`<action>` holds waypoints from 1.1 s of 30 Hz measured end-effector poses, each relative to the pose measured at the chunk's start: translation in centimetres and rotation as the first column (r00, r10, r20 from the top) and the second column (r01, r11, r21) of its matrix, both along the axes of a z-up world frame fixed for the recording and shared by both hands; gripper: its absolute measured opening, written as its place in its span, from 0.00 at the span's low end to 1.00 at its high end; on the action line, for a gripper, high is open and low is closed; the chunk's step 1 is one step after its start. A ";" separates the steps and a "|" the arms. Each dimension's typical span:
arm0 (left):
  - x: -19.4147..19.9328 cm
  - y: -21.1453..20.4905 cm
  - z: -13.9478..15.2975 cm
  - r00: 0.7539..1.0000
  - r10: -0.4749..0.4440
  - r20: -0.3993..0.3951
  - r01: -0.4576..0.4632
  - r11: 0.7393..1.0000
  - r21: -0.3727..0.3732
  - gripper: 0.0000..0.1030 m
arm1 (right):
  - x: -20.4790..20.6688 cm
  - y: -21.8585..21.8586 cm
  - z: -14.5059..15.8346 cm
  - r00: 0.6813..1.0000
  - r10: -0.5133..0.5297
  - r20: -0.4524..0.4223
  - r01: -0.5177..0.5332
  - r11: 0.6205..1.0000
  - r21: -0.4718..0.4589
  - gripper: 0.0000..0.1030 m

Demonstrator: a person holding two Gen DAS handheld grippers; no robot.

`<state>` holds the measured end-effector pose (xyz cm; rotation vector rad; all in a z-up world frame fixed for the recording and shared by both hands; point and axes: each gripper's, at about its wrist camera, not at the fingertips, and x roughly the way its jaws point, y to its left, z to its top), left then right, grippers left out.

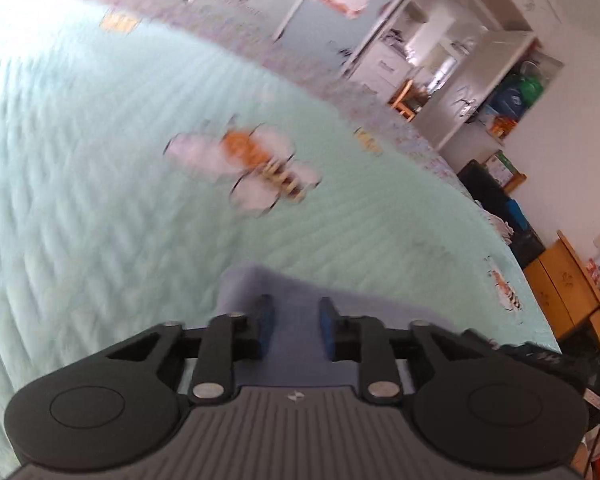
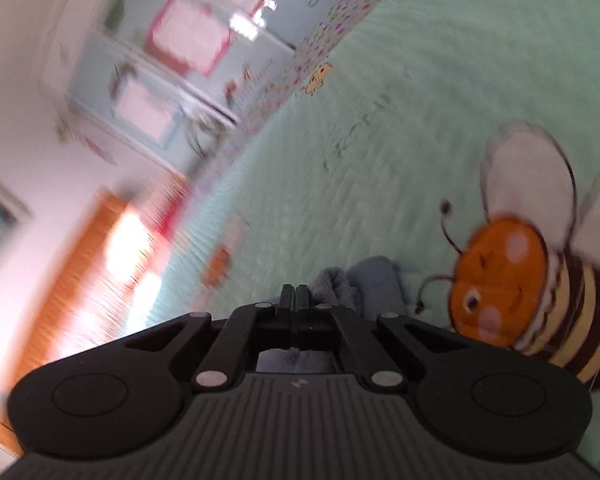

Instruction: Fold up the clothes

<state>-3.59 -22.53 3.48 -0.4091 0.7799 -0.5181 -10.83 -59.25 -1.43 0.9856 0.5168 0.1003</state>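
My left gripper [image 1: 296, 320] had its two blue-padded fingers [image 1: 265, 326] spread apart, pointing forward and angled slightly down, with nothing pinched between them. My right gripper [image 2: 295, 300] had its fingers pressed together, tips meeting, tilted low; whether they pinched anything, I couldn't tell.

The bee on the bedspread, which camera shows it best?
Right wrist view: the bee fills the right side, with face and stripes clear. In the left wrist view, a bee appears far off, small and blurred.
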 end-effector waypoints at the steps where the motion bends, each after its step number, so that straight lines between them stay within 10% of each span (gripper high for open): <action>1: -0.2 0.2 0.0 1.000 0.001 0.008 -0.001 1.000 -0.006 0.18 | -0.1 -0.1 -0.2 1.000 0.002 0.011 -0.002 1.000 0.007 0.00; 11: -3.8 -0.3 2.8 0.998 -0.018 0.061 0.012 0.995 0.095 0.29 | -5.2 3.5 6.8 0.993 0.071 0.093 -0.057 0.987 -0.148 0.06; 19: -7.3 -1.3 1.0 0.996 -0.066 0.066 0.051 0.977 0.208 0.30 | -7.9 0.3 -1.2 0.998 0.031 0.056 -0.035 0.997 0.076 0.00; 29: -9.7 -0.3 4.9 0.994 -0.027 0.108 0.004 0.977 0.211 0.33 | -10.0 3.0 4.3 0.998 0.045 0.050 -0.040 0.993 -0.109 0.06; 33: -9.2 -1.3 2.2 0.999 -0.029 0.019 0.023 0.968 0.250 0.35 | -10.9 2.9 3.0 0.999 0.047 -0.023 -0.050 0.989 -0.138 0.00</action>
